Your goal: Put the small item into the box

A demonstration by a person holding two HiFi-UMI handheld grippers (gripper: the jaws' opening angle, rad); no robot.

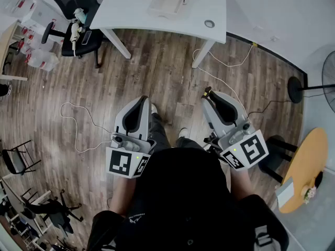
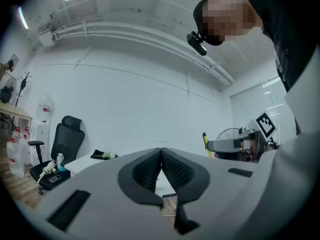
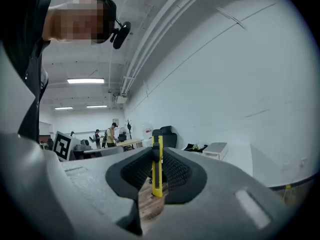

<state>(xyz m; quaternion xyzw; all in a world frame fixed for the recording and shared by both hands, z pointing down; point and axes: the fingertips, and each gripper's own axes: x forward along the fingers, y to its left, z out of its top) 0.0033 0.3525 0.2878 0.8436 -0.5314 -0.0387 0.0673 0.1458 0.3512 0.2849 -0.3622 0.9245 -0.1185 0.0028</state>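
My right gripper (image 3: pixel 157 160) is shut on a slim yellow utility knife (image 3: pixel 157 176), which stands upright between the jaws. In the head view the right gripper (image 1: pixel 210 94) is held over the wood floor, with the knife's tip (image 1: pixel 207 91) just showing. The left gripper (image 1: pixel 142 102) hangs beside it and is shut with nothing in it; its pads (image 2: pixel 150 166) meet. An open white box (image 1: pixel 167 4) lies on the white table (image 1: pixel 204 7) ahead, well beyond both grippers. The box (image 3: pixel 215 150) also shows in the right gripper view.
A black office chair (image 1: pixel 78 14) stands left of the table. A white cable (image 1: pixel 78 127) trails over the floor. A fan stand (image 1: pixel 296 90) and a round wooden table (image 1: pixel 309 163) are at the right. A folding chair (image 1: pixel 15 161) and a tripod (image 1: pixel 52 210) are at the left.
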